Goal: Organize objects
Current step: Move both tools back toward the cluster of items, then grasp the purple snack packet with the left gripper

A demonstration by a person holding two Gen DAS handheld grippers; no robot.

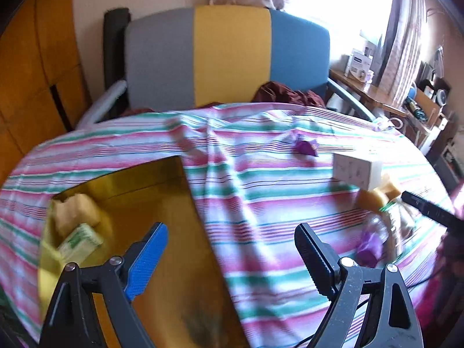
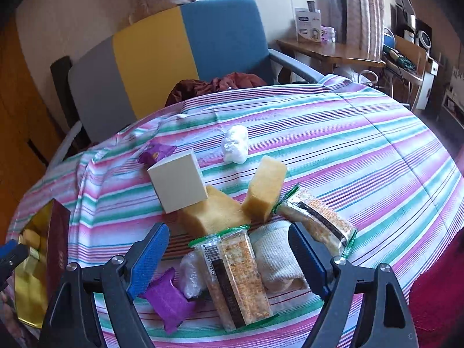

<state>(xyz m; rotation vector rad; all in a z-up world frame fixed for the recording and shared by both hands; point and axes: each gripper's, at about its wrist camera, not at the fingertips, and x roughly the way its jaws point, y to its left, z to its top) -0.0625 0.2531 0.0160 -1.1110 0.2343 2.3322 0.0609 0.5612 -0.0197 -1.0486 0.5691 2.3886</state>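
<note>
In the left wrist view my left gripper [image 1: 232, 261] is open and empty, over the right edge of an open gold box [image 1: 162, 203]. The box holds a yellow sponge [image 1: 75, 211] and a green-white packet [image 1: 79, 242]. In the right wrist view my right gripper [image 2: 229, 261] is open above a heap on the striped cloth [image 2: 362, 150]. A snack bar packet [image 2: 235, 278], a rolled white cloth [image 2: 278, 258], a clear bag [image 2: 190, 272] and a purple wrapper [image 2: 169, 298] lie under its spread fingers, untouched. Behind lie a second snack packet [image 2: 316, 223], two sponges [image 2: 211, 211] [image 2: 265, 191] and a white box [image 2: 177, 182].
A crumpled white bag [image 2: 235, 143] and another purple wrapper [image 2: 156, 152] lie farther back. The gold box [image 2: 58, 249] stands at the heap's left. A grey, yellow and blue chair [image 1: 232, 55] stands behind the table, a cluttered desk [image 2: 327, 49] to the right.
</note>
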